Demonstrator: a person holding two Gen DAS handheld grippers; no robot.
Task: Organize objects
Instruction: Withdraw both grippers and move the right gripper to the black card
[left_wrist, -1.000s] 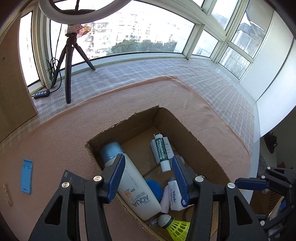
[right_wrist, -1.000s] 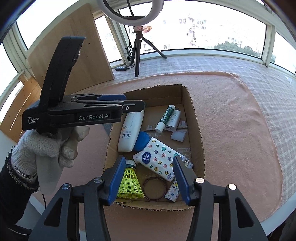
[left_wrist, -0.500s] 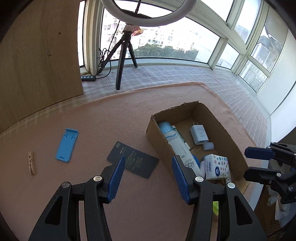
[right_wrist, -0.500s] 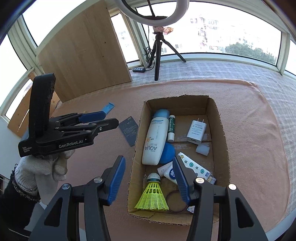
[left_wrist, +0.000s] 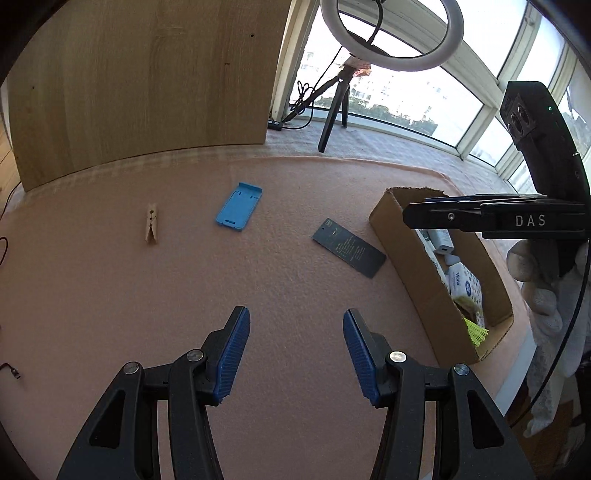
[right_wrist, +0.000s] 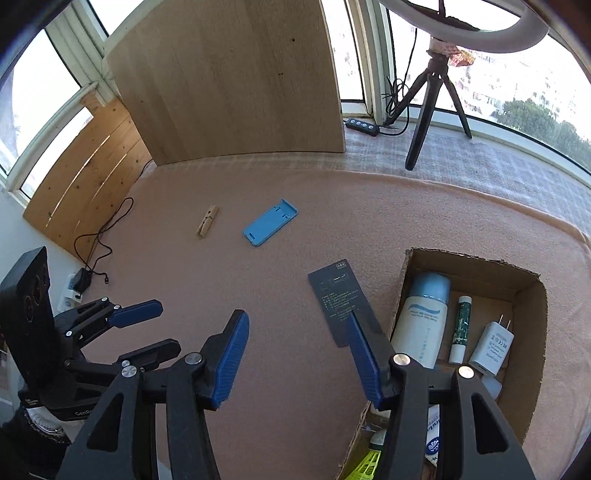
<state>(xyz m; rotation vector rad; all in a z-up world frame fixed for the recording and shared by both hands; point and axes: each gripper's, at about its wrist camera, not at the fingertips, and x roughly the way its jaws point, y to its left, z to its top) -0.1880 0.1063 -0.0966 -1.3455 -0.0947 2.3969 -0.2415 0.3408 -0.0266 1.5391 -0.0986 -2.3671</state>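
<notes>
Three things lie loose on the pink surface (left_wrist: 280, 280), apparently left to sort: a dark card (right_wrist: 341, 301) just beside the cardboard box (right_wrist: 532, 373), a blue holder (right_wrist: 270, 221) and a wooden clothespin (right_wrist: 207, 220) farther off. The box already holds a lotion bottle (right_wrist: 421, 328) and charger (right_wrist: 491, 343). The left hand-held gripper (left_wrist: 295, 354) and right hand-held gripper (right_wrist: 295, 354) hang over the surface, jaws half apart and empty, seemingly ready for the card.

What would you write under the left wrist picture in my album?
Open left gripper above pink cloth, facing clothespin, blue holder and dark card.

A ring light (left_wrist: 391, 35) on a tripod (right_wrist: 432, 110) stands beside a wooden board (left_wrist: 140, 85).
</notes>
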